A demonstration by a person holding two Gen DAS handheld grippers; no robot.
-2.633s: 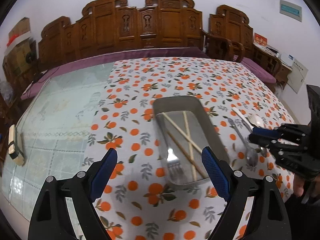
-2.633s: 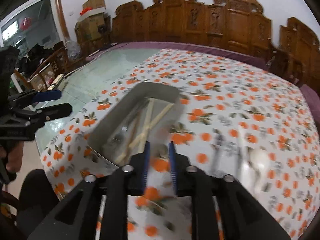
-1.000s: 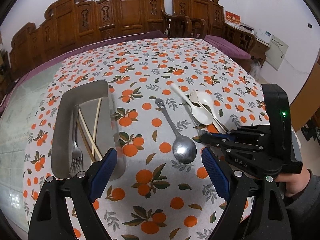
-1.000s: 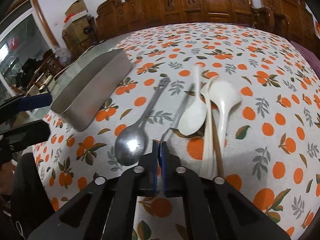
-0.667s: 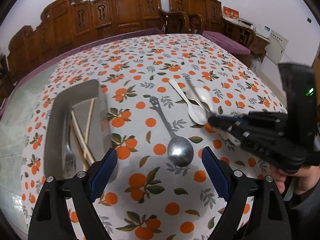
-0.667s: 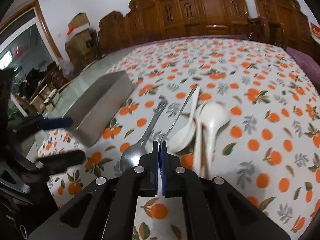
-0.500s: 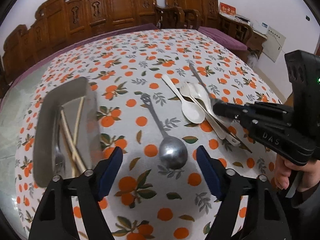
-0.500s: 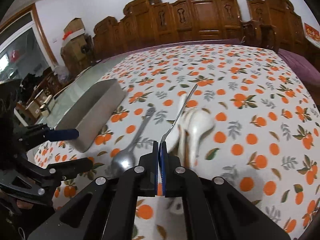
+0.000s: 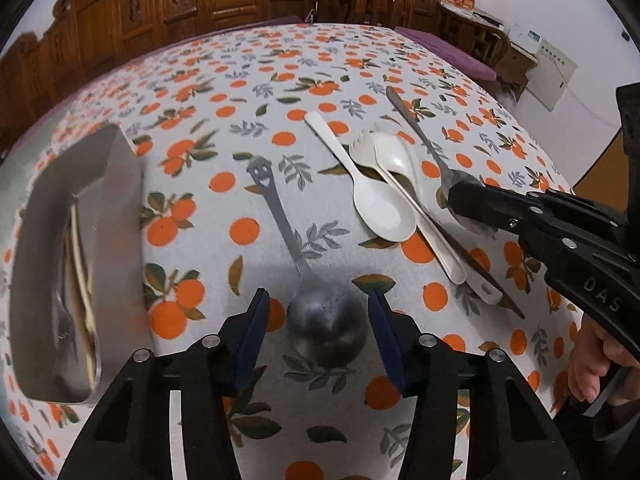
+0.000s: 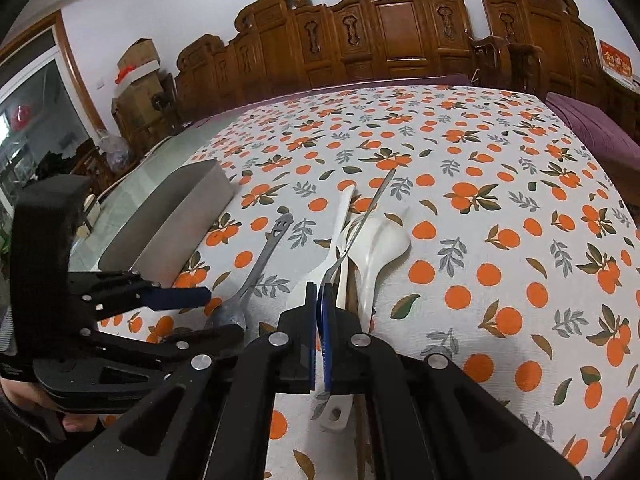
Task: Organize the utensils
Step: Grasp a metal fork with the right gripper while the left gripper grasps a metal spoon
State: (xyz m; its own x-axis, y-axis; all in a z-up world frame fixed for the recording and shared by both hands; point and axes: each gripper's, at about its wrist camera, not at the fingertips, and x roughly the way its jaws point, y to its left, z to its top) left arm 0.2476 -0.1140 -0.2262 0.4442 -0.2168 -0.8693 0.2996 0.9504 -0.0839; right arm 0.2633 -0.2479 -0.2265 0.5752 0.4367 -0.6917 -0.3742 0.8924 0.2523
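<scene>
My left gripper [image 9: 316, 332] stands half open, its jaws having just been closing, with the bowl of the steel spoon with a smiley-face handle [image 9: 280, 216] between the blue pads [image 9: 250, 330]; the pads do not yet touch it. This spoon lies flat on the orange-print tablecloth [image 9: 400, 64] covering the surface. My right gripper [image 10: 317, 300] is fully closed on the bowl end of a second metal spoon [image 10: 370, 206], whose thin handle slants away toward the far side, clear of the cloth. Under and beside it lie a white plastic spoon [image 9: 360, 184], a white spork [image 9: 404, 200] and a white ladle-shaped spoon [image 10: 380, 248], bunched together. The steel tray [image 9: 120, 200] sits at the left, holding chopsticks [image 9: 80, 256] and a fork [image 9: 66, 316], which is blurred.
</scene>
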